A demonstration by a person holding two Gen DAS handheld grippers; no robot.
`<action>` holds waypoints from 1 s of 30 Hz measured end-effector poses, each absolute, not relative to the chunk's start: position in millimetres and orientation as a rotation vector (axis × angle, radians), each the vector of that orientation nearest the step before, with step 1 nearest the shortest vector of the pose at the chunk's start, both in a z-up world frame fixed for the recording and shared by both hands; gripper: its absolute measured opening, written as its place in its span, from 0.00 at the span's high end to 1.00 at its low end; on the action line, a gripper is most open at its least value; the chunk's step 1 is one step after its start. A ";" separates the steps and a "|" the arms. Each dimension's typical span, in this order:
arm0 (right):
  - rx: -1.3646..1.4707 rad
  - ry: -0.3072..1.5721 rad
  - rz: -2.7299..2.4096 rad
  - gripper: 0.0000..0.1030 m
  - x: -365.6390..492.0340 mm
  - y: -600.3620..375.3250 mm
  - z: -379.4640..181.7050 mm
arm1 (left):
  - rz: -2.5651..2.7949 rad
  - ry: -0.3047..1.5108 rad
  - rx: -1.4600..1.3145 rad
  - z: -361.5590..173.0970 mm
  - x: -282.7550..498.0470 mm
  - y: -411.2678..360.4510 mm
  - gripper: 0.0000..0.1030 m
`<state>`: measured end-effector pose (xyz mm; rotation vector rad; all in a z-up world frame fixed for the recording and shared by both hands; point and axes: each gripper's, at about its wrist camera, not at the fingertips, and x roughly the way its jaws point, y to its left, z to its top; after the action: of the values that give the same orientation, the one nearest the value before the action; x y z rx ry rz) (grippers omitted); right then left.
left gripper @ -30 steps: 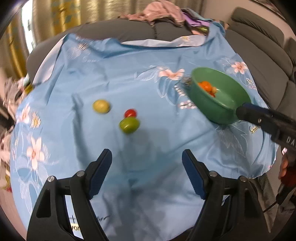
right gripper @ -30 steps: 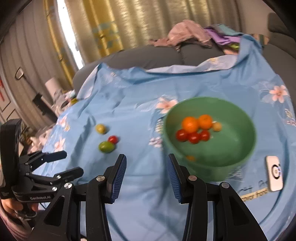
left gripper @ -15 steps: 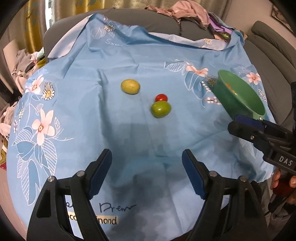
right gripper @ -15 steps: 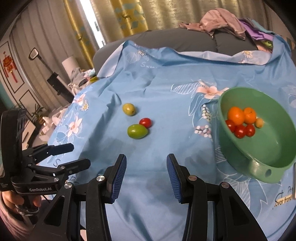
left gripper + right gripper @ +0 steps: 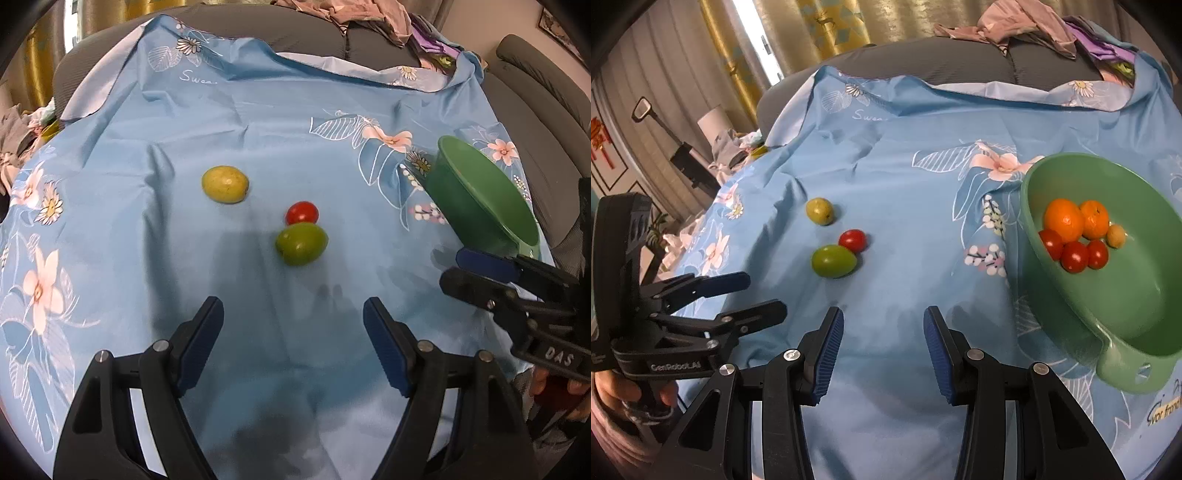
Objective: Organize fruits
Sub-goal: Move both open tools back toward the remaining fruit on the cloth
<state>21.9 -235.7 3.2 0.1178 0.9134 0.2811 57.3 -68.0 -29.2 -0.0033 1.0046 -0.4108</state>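
Three loose fruits lie on the blue flowered cloth (image 5: 258,122): a yellow-green fruit (image 5: 225,184), a red tomato (image 5: 302,213) and a green fruit (image 5: 301,244) touching it. My left gripper (image 5: 293,317) hovers open just short of the green fruit, nothing between its fingers. My right gripper (image 5: 883,325) is also open and empty, a little nearer than the green fruit (image 5: 833,261) and tomato (image 5: 852,240). To the right sits a green bowl (image 5: 1137,317) holding two oranges (image 5: 1064,220), three tomatoes (image 5: 1074,256) and a small tan fruit (image 5: 1116,236).
The cloth covers a grey sofa (image 5: 303,33) with a pile of clothes (image 5: 1027,26) at the back. The bowl's handle (image 5: 1123,369) points toward me. Curtains (image 5: 820,26) and clutter stand at the far left. A hand (image 5: 631,391) holds the left gripper's grip.
Both grippers have moved down and in toward the loose fruits, which now look larger and nearer. The bowl has slid to the right edge of both views. Neither jaw opening has changed.
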 end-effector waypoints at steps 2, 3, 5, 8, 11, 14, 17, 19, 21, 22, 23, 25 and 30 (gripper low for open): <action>0.113 0.914 0.289 0.56 23.8 -235.1 1.1 | -0.417 1.012 -0.005 -31.0 64.0 -71.4 0.25; 0.110 0.917 0.294 0.56 24.8 -234.6 -0.5 | -0.420 1.019 -0.005 -32.1 68.9 -73.5 0.25; 0.105 0.926 0.300 0.56 28.2 -233.5 -3.3 | -0.427 1.019 -0.006 -31.6 75.1 -76.7 0.25; 0.108 0.924 0.310 0.56 32.0 -233.4 -4.1 | -0.431 1.018 -0.034 -28.8 85.5 -78.1 0.25; 0.108 0.918 0.321 0.56 35.3 -232.3 -3.3 | -0.440 1.008 -0.032 -28.6 85.4 -79.0 0.25; 0.102 0.918 0.328 0.56 40.3 -230.9 -3.1 | -0.430 1.009 -0.018 -31.3 84.7 -76.0 0.27; 0.090 0.917 0.340 0.56 50.6 -225.9 -1.5 | -0.407 0.994 -0.024 -29.7 83.3 -64.9 0.27; 0.091 0.920 0.358 0.56 60.5 -221.3 -1.2 | -0.386 0.981 -0.032 -27.9 81.9 -54.3 0.27; 0.100 0.937 0.383 0.56 76.7 -214.3 -3.9 | -0.370 0.977 -0.037 -28.1 81.2 -47.4 0.27; 0.108 0.951 0.387 0.56 85.1 -211.4 -6.1 | -0.367 0.977 -0.041 -28.7 80.7 -43.4 0.27; 0.127 0.972 0.402 0.56 97.6 -207.4 -10.0 | -0.365 0.979 -0.042 -29.4 80.4 -41.9 0.27; 0.148 1.000 0.417 0.56 113.1 -201.5 -17.1 | -0.366 0.980 -0.041 -30.8 80.0 -39.3 0.27; 0.139 1.082 0.415 0.56 141.8 -179.4 -38.5 | -0.382 0.985 -0.036 -33.9 81.0 -40.3 0.27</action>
<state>141.8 -179.4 -38.5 0.1387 1.0817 0.4147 81.0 -40.3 -33.9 -0.0356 0.9849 -0.3823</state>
